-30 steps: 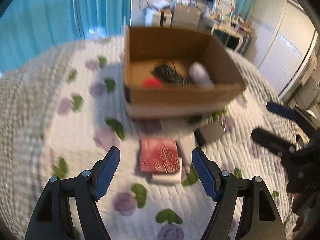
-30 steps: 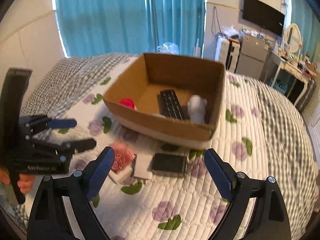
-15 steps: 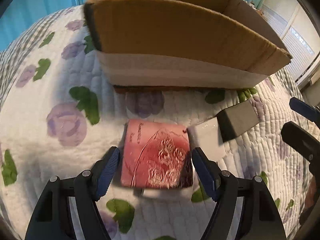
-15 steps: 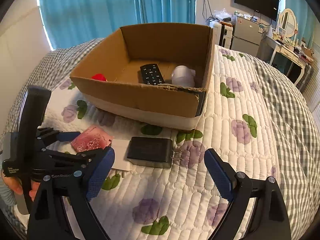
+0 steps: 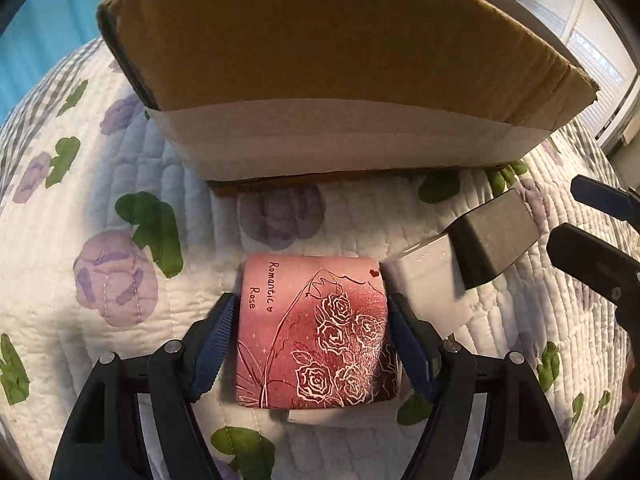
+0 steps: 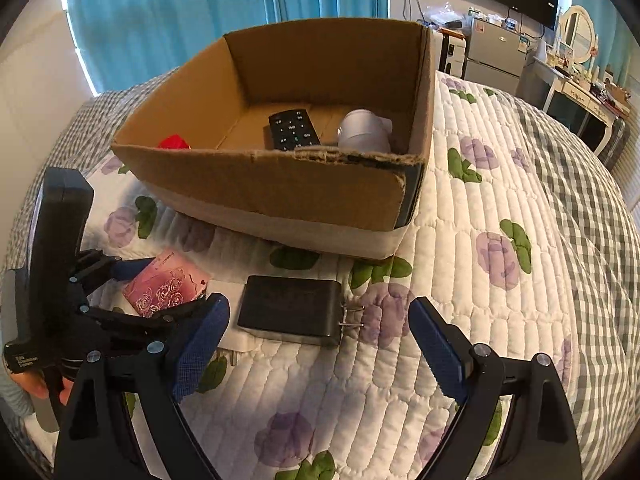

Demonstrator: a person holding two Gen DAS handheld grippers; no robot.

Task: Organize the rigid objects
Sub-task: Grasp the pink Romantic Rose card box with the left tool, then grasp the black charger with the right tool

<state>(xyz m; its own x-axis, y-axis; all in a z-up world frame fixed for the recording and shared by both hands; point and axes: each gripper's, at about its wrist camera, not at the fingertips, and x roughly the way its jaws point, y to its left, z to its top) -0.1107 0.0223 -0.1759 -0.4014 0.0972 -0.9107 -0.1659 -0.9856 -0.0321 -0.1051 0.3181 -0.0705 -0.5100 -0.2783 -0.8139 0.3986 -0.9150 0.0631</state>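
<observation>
My left gripper (image 5: pixel 310 344) is shut on a red rose-printed card box (image 5: pixel 316 332), its blue pads pressed on both sides, low over the quilt. The same box (image 6: pixel 166 288) shows in the right wrist view, held in the left gripper (image 6: pixel 160 284). A white flat item (image 5: pixel 430 288) lies partly under it. A black power adapter (image 6: pixel 292 308) with metal prongs lies in front of my open, empty right gripper (image 6: pixel 316 348). The cardboard box (image 6: pixel 280 188) stands beyond, holding a black remote (image 6: pixel 294 130), a white object (image 6: pixel 364 130) and a red item (image 6: pixel 173 142).
Everything lies on a quilted flowered bedspread (image 6: pixel 500 240). The cardboard box wall (image 5: pixel 340 60) rises close ahead of the left gripper. Blue curtains (image 6: pixel 180 12), a TV and furniture stand behind the bed.
My left gripper has come down and forward over the red card box and shut on it. My right gripper has moved closer to the black adapter, still open.
</observation>
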